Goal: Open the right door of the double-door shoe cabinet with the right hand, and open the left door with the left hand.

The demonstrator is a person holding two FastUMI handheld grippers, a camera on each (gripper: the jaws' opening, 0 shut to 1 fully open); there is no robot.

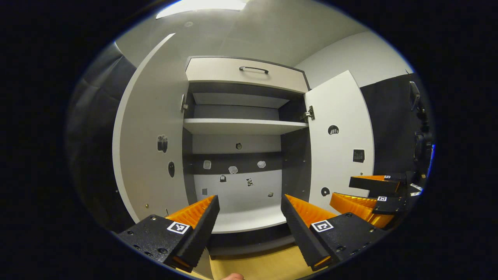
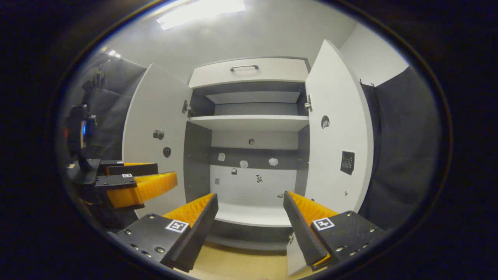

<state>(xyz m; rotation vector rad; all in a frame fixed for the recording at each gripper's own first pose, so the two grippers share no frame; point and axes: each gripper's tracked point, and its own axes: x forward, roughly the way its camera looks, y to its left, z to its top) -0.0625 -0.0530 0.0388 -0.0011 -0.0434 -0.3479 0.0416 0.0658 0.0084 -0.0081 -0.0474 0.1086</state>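
Left door [image 1: 149, 144] swung wide, its outer edge curving off dark at the side, small stickers on its inner face too blurred to read; left gripper [image 1: 250, 212] spread, holding nothing, apart from the cabinet [image 1: 245, 126]. Cabinet centre, shelves bare, back-wall marks too small to tell, drawer handle [image 1: 253, 69] on top. Right door [image 2: 336, 136] open too, lower corner hidden behind a finger [image 2: 301, 223]; right gripper [image 2: 251, 210] spread, empty.

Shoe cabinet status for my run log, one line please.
left door: open | right door: open | left hand-held gripper: open, empty | right hand-held gripper: open, empty | shelves: bare
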